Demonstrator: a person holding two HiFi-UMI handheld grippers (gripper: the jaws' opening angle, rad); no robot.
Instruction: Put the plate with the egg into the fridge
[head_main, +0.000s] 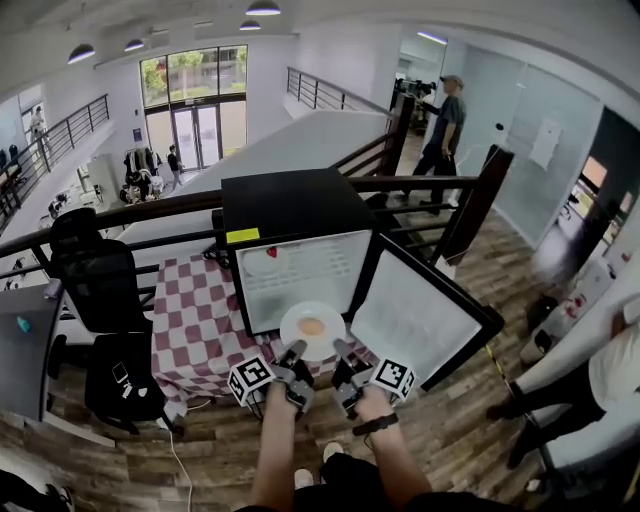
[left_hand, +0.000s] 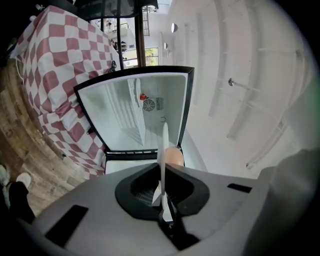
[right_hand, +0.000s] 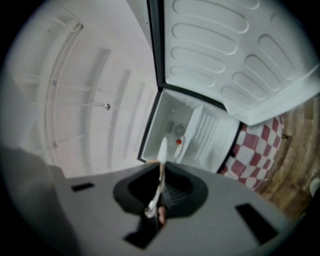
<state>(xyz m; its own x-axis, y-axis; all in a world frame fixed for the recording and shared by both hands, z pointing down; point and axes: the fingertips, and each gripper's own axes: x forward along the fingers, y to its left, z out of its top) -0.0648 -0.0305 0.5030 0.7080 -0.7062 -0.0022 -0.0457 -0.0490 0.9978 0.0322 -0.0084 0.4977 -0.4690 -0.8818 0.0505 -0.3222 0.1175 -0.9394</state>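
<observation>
A white plate (head_main: 312, 327) with a brown egg (head_main: 312, 326) on it hangs in front of the open black mini fridge (head_main: 290, 205). Both grippers hold its near rim. My left gripper (head_main: 293, 351) is shut on the left side and my right gripper (head_main: 342, 351) on the right side. The left gripper view has the plate (left_hand: 164, 145) edge-on between the jaws, the egg (left_hand: 173, 156) beside it and the white fridge interior (left_hand: 122, 117) behind. In the right gripper view the plate (right_hand: 162, 152) is pinched edge-on too, facing the interior (right_hand: 200, 132).
The fridge door (head_main: 415, 312) stands open to the right. A small red item (head_main: 271, 251) lies inside the fridge. The fridge sits on a red-checkered tablecloth (head_main: 190, 320). A black office chair (head_main: 100, 285) stands at the left, a railing (head_main: 150, 210) runs behind, and a person (head_main: 590, 375) stands close at the right.
</observation>
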